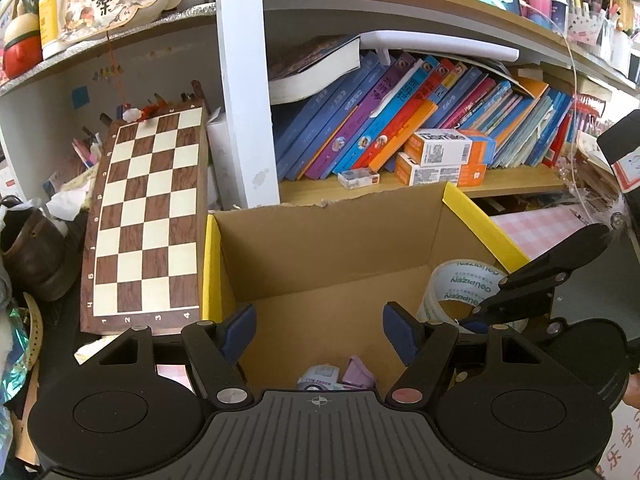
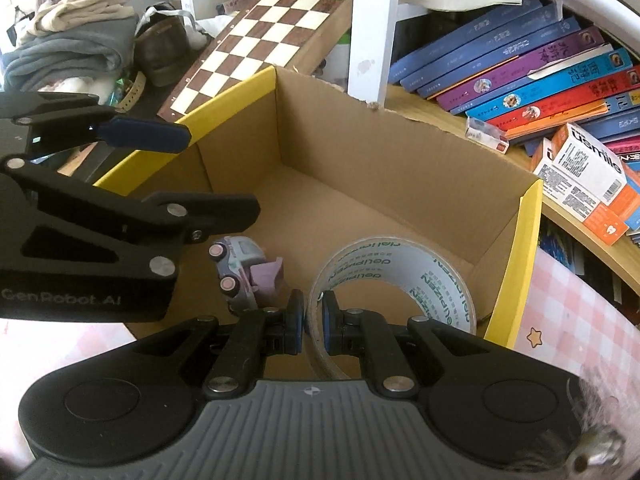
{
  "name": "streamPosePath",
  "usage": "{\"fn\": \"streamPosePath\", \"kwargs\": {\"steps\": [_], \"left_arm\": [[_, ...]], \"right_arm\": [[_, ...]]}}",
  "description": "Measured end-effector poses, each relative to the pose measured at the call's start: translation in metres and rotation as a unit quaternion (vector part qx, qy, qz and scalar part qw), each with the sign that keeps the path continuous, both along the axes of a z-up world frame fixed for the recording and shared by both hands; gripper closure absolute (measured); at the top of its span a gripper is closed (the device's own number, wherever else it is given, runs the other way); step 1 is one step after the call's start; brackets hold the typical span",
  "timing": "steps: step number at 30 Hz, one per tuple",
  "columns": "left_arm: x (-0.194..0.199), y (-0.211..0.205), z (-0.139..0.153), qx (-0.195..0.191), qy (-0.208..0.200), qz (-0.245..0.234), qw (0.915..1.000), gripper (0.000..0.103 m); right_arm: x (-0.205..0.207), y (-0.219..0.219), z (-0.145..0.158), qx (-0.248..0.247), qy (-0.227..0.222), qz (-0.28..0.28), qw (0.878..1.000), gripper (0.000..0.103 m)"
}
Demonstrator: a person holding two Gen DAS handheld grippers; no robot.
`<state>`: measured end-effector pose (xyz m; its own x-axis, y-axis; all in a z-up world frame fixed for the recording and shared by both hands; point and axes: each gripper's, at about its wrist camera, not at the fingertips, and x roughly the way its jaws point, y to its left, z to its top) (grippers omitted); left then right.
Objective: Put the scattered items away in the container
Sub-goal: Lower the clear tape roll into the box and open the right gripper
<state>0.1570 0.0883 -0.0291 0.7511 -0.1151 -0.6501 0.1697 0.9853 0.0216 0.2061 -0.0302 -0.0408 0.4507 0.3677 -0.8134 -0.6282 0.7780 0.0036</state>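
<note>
An open cardboard box with yellow-edged flaps stands on the desk. A pastel toy truck lies on its floor and also shows in the left wrist view. My right gripper is shut on the wall of a clear tape roll, holding it upright inside the box near the right wall; the roll shows in the left wrist view too. My left gripper is open and empty above the box's near edge, over the truck.
A chessboard leans left of the box. Slanted books and small cartons fill the shelf behind. A brown shoe and folded clothes lie far left. Pink checked cloth covers the desk at right.
</note>
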Motion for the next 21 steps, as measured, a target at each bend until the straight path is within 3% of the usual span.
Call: {"fn": "streamPosePath", "kwargs": {"steps": [21], "left_arm": [[0.0024, 0.0023, -0.0033, 0.000, 0.006, 0.003, 1.0000, 0.031]], "right_arm": [[0.0079, 0.0031, -0.0067, -0.006, 0.014, -0.001, 1.000, 0.092]]}}
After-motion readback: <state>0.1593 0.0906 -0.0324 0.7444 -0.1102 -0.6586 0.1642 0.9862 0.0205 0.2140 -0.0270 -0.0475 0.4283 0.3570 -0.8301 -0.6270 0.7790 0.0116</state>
